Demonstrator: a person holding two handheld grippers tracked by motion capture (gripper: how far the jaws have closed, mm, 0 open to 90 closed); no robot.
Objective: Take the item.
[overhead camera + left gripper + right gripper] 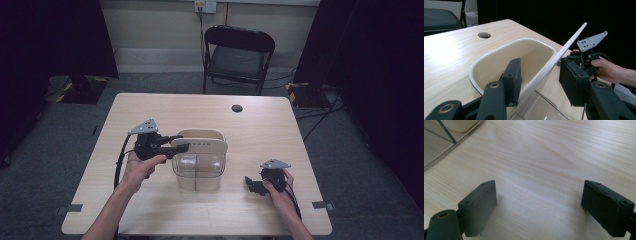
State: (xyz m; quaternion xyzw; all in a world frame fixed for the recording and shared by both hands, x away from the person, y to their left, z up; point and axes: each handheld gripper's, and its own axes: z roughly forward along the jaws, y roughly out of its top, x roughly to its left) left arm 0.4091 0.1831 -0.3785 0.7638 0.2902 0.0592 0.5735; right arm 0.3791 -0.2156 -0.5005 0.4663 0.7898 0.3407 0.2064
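Observation:
A clear plastic container point(197, 175) stands mid-table, with a cream lid point(202, 145) that has a deep hollow sitting tilted on top of it. My left gripper point(181, 142) reaches in from the left and is shut on the lid's near end. In the left gripper view one pad sits inside the lid's hollow point(506, 57) and the other outside its thin flange, with the clear container point(541, 107) below. My right gripper point(250, 184) rests low on the table to the right of the container. Its jaws point(537, 202) stand open over bare wood.
The wooden table point(280, 135) has a round cable hole point(237, 108) toward its far edge. A black folding chair point(237, 55) stands behind the table. Dark curtains flank both sides. A corner of the container point(439, 142) lies at the upper left of the right gripper view.

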